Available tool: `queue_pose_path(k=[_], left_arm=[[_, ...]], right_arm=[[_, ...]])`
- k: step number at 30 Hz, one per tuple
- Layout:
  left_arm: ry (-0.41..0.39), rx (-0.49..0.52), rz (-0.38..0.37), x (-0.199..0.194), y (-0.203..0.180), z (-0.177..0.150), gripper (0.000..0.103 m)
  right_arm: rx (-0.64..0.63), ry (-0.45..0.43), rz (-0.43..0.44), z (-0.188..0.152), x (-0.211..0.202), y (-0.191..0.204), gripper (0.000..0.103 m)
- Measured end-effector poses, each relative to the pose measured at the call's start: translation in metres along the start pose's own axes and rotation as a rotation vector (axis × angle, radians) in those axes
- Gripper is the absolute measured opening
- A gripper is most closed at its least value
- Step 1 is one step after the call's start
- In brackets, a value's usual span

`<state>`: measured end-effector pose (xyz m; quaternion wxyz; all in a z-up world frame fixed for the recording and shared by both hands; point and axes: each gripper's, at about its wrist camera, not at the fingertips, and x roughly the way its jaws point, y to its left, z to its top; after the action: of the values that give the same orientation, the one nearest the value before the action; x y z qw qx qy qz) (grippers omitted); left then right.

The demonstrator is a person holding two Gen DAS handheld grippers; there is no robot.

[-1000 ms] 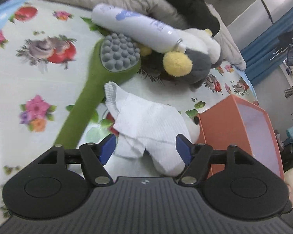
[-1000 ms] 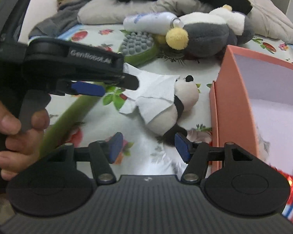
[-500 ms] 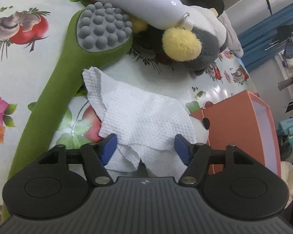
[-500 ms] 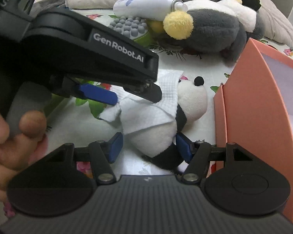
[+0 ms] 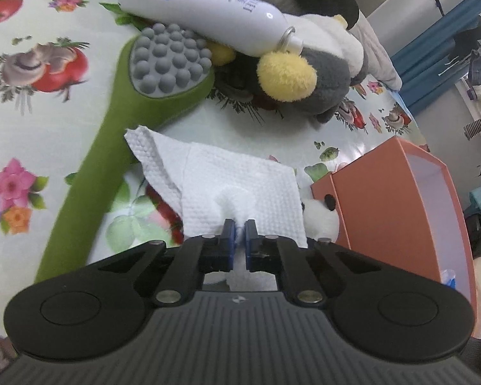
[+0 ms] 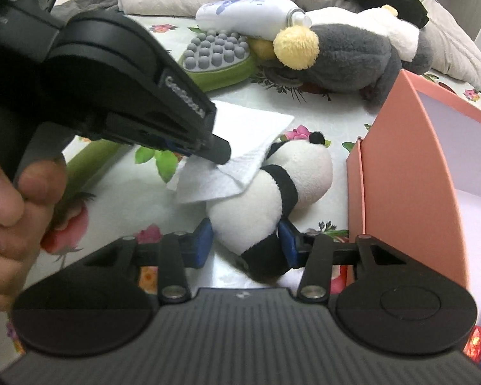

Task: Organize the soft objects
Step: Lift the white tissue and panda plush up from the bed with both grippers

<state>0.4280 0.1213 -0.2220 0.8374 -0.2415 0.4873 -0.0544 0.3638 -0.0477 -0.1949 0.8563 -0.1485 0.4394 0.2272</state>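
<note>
A white paper towel [image 5: 240, 179] lies draped over a small panda plush [image 5: 319, 216] on the flowered cloth. My left gripper [image 5: 239, 235] is shut on the towel's near edge, pinching up a fold. In the right wrist view the towel [image 6: 240, 147] is lifted off the panda plush [image 6: 272, 199], with the left gripper [image 6: 213, 150] over it. My right gripper [image 6: 245, 240] has its blue pads on either side of the panda's lower body, touching it. A larger grey and white plush with a yellow pom [image 5: 308, 73] lies behind.
An orange open box [image 5: 400, 202] stands right beside the panda; it also shows in the right wrist view [image 6: 410, 173]. A green massage brush [image 5: 128, 122] and a white lotion bottle [image 5: 205, 22] lie at the back left. Pillows and dark clothes line the back.
My left gripper has shut on the towel and pinched it up. My right gripper has come forward and narrowed around the panda's body.
</note>
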Motion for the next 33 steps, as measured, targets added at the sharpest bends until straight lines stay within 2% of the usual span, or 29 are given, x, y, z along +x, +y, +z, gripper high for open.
queue_pose_path(k=[7,13,18,28,30,33], left_arm=[[-0.033,-0.010,0.042,-0.045,0.002,-0.024,0.007],[-0.038,-0.018,0.070,-0.090,-0.002,-0.066,0.007],[-0.035,0.013,0.093,-0.121,-0.014,-0.110,0.007],[0.004,0.021,0.111,-0.148,-0.014,-0.199,0.007],[0.019,0.011,0.127,-0.144,-0.008,-0.212,0.007],[0.035,-0.034,0.095,-0.141,0.006,-0.224,0.007]], right_arm=[[-0.009,-0.015,0.020,-0.013,-0.037,0.008,0.045],[-0.002,-0.013,0.036,-0.038,-0.073,0.018,0.043],[-0.003,-0.001,0.047,-0.066,-0.098,0.027,0.043],[0.027,0.017,0.073,-0.116,-0.138,0.036,0.043],[0.065,0.033,0.083,-0.122,-0.139,0.034,0.043],[0.145,0.046,0.097,-0.127,-0.139,0.029,0.046]])
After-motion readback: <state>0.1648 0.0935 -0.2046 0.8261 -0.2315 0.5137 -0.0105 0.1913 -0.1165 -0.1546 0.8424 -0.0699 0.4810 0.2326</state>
